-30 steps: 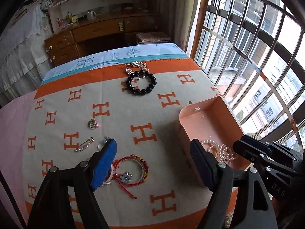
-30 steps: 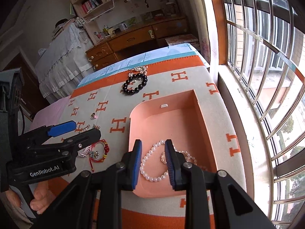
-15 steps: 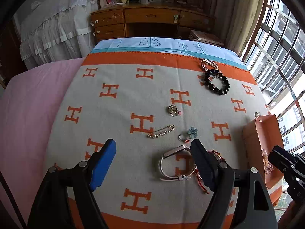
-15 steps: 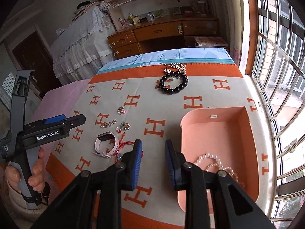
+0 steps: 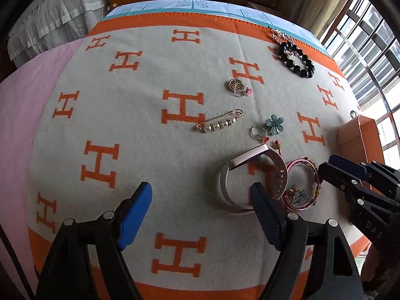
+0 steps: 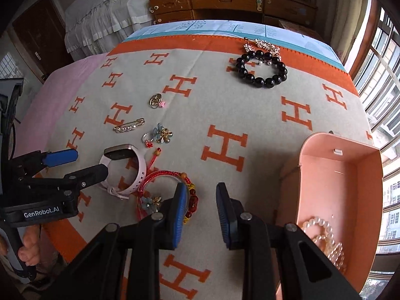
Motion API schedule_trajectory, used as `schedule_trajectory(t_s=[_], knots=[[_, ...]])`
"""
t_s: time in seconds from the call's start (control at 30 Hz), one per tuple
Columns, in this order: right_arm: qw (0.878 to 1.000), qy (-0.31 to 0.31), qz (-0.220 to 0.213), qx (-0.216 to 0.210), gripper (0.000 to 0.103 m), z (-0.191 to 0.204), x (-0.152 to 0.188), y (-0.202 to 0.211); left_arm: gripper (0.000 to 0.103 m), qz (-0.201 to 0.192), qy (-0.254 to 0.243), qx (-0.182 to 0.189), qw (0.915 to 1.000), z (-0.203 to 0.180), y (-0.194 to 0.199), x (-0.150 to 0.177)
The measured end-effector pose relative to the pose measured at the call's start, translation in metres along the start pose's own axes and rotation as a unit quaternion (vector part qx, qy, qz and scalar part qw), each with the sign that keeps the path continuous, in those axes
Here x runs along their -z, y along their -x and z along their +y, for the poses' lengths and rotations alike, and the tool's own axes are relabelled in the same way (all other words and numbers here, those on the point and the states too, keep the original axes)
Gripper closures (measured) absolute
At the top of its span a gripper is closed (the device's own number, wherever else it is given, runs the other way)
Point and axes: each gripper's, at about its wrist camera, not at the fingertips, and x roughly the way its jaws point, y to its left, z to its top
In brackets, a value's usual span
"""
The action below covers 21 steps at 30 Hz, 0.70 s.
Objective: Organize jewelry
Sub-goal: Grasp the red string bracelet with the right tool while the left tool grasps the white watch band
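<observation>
Jewelry lies on a beige blanket with orange H marks. My left gripper (image 5: 201,195) is open wide and empty, its right finger beside a pink watch band (image 5: 252,177). My right gripper (image 6: 201,205) is open a little and empty, its left finger over a red cord bracelet (image 6: 167,195). The bracelet also shows in the left wrist view (image 5: 301,185). A pearl safety pin (image 5: 220,123), a blue flower piece (image 5: 274,124), rings (image 5: 238,87) and a black bead bracelet (image 6: 261,70) lie farther out. A pink box (image 6: 350,175) at the right holds a pearl strand (image 6: 322,240).
A silver brooch (image 6: 262,45) lies behind the black bracelet. A wooden dresser (image 6: 225,2) stands past the bed's far end. Barred windows (image 6: 385,75) run along the right side. A white frilled cloth (image 6: 100,20) hangs at the back left.
Both grippers have swung left and lower, away from the pink box toward the watch band and red bracelet. The right gripper's jaws have opened a little.
</observation>
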Motion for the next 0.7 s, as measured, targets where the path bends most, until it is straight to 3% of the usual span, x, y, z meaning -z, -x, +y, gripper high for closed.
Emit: schedule_trajectory(t_s=[0.27,0.37,0.4,0.53,0.7], knots=[[0.996,0.079,0.030,0.002,0.078,0.017,-0.009,-0.020,0.025,0.002,0.010,0.010,0.9999,0.003,-0.004,-0.006],[0.994,0.107,0.029,0.014,0.079,0.023,-0.009,-0.022,0.034,0.011,0.008,0.013,0.9998,0.001,-0.007,-0.007],[0.994,0.109,0.029,0.011,0.087,0.023,-0.009,-0.022,0.037,0.014,0.007,0.014,0.9998,0.000,-0.009,-0.007],[0.997,0.075,0.027,-0.012,0.092,0.013,-0.010,-0.019,0.039,0.017,-0.006,0.006,0.9998,-0.008,-0.010,-0.007],[0.999,0.007,-0.005,-0.035,0.093,-0.010,-0.011,-0.001,0.039,0.027,0.013,0.015,0.9994,-0.003,-0.007,-0.008]])
